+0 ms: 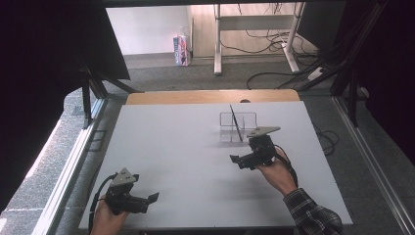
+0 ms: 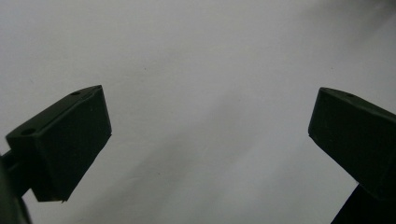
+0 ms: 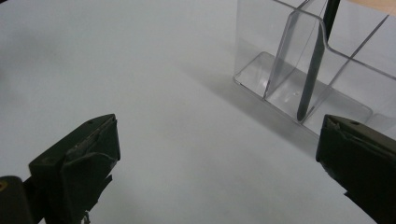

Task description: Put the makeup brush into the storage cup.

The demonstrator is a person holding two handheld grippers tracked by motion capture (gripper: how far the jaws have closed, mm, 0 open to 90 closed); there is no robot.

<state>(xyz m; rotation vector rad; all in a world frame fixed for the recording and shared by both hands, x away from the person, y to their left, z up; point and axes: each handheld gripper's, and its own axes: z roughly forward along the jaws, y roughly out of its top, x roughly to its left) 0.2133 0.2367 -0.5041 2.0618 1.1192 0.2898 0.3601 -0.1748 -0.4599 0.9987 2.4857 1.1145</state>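
Note:
A clear plastic divided holder [image 1: 238,127] stands on the white table [image 1: 186,152] at the back right. A dark pen [image 1: 236,123] leans upright inside one of its compartments; the right gripper view shows the holder [image 3: 327,70] and the pen [image 3: 310,79] tip down against the base. My right gripper [image 1: 237,161] sits just in front of the holder, open, with nothing between its jaws [image 3: 217,158]. At the near left corner my left gripper [image 1: 152,198] is open over bare table [image 2: 210,130].
A wooden strip [image 1: 210,96] borders the table's far edge. Beyond it are carpet, desk legs [image 1: 218,39], loose cables [image 1: 274,41] and a small colourful carton [image 1: 181,50]. Dark curtains hang at both sides. A metal rail [image 1: 73,161] runs along the left.

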